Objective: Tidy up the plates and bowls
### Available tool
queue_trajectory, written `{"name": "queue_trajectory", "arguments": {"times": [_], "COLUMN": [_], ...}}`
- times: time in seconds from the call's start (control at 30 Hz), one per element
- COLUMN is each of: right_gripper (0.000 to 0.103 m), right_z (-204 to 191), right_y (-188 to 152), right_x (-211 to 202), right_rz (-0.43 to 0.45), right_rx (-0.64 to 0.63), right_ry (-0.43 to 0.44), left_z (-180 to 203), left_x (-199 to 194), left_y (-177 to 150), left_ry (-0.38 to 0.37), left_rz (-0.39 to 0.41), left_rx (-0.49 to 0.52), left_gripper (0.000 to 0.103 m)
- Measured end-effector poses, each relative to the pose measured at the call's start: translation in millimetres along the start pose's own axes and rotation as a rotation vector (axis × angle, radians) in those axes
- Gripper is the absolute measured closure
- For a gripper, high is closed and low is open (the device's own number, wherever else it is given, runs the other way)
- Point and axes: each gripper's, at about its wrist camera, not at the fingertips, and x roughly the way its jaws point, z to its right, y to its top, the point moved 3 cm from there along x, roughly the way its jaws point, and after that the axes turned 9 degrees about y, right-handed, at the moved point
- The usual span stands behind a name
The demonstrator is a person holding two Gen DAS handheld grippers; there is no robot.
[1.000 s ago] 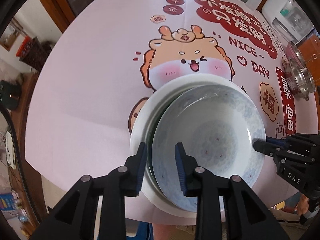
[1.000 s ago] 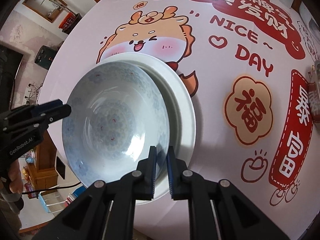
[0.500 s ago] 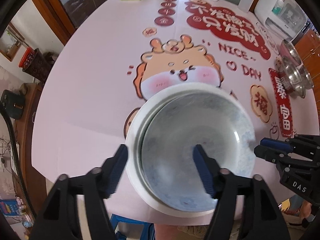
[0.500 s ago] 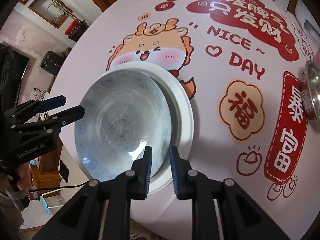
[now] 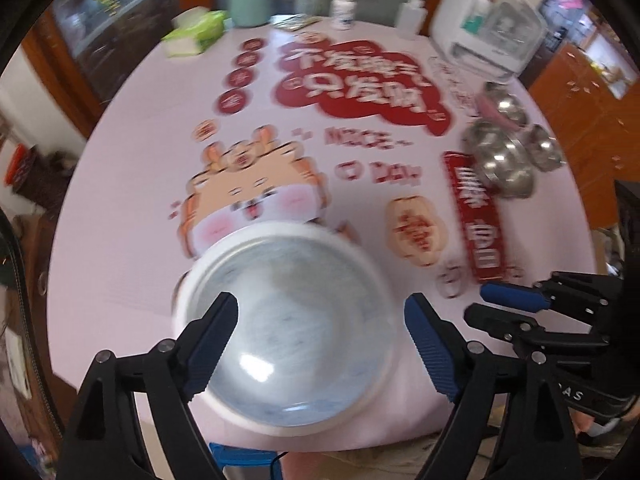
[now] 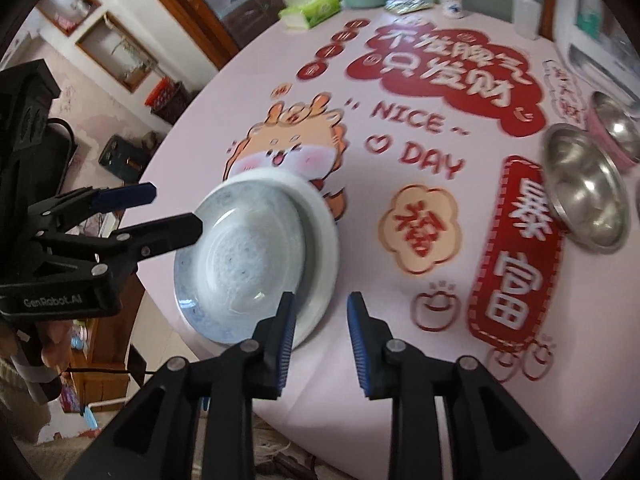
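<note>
A blue-patterned bowl (image 5: 288, 320) (image 6: 244, 256) rests inside a white plate (image 5: 276, 230) (image 6: 322, 236) at the near edge of the round table. My left gripper (image 5: 320, 332) is open and empty, raised above the bowl with a finger on each side; it also shows in the right wrist view (image 6: 172, 212). My right gripper (image 6: 320, 332) is open and empty, just right of the stack's near rim; it shows in the left wrist view (image 5: 492, 304). Several steel bowls (image 5: 502, 160) (image 6: 586, 188) sit at the table's right edge.
The table (image 5: 120, 220) has a pink cloth with red prints. At the far side are a tissue pack (image 5: 196, 32), a green canister (image 5: 250, 0), a white bottle (image 5: 344, 10), a squeeze bottle (image 6: 526, 12) and a white appliance (image 5: 488, 24).
Both grippers let go of the bowl, opened and drew back and up from the stack. The bowl now lies settled in the white plate.
</note>
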Motion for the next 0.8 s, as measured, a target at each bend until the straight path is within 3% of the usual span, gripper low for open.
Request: {"name": "queue_trajectory", "arguments": {"times": [0.23, 0.43, 0.6, 0.8], "right_gripper": [0.077, 0.076, 0.076, 0.076], "right_z": [56, 115, 162, 219], "right_y": [16, 36, 46, 49], "right_x": [-86, -149, -164, -140], "right_rz": [0.192, 0.342, 0.364, 0.315], "right_rx": [0.081, 0.171, 0.236, 0.331], "right_ry": [-0.082, -0.207, -0.289, -0.279], "left_z": [63, 114, 151, 191], "left_x": [-37, -49, -34, 21], "left_y": [56, 111, 143, 166], "left_ry": [-0.063, -0.119, -0.175, -0.164], "left_rz": [0.124, 0.197, 0.197, 0.131], "left_rx": [0.095, 0.098, 0.065, 0.071], "left_gripper": [0.017, 0.017, 0.016, 0.016]}}
